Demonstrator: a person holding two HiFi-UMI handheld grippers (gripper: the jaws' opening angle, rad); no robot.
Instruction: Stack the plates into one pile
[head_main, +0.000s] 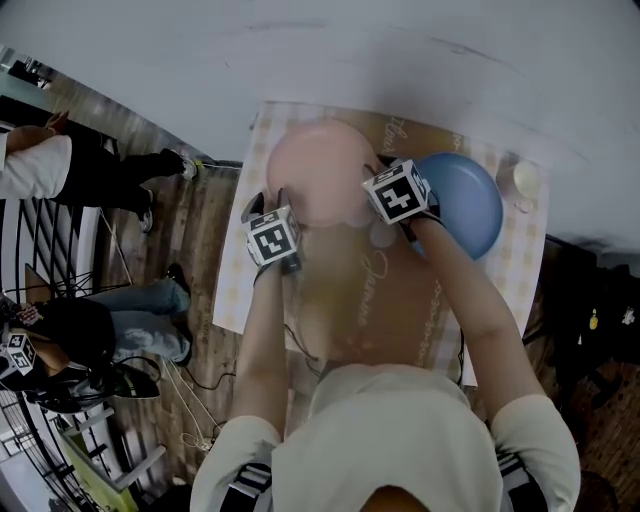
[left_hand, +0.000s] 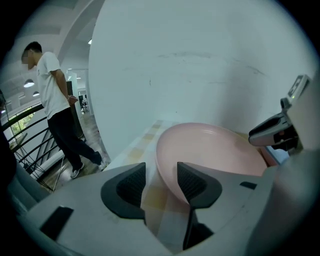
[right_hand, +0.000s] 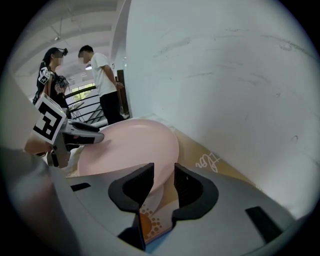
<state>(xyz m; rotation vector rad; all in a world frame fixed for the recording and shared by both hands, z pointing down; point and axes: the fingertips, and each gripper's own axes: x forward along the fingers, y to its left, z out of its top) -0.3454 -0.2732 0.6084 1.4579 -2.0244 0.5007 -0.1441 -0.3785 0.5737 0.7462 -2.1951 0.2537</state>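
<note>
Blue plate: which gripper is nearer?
Right. The right gripper is at the pink plate's right edge, next to the blue plate; the left gripper is across the pink plate, at its left edge.

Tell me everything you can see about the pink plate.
The pink plate is round, shallow and plain, with a smooth plastic look and a low raised rim. It appears to rest right side up on the far left part of the checked tablecloth, left of a blue plate. The left hand-held gripper and the right hand-held gripper each straddle its rim, jaws open, pads not pressing.
</note>
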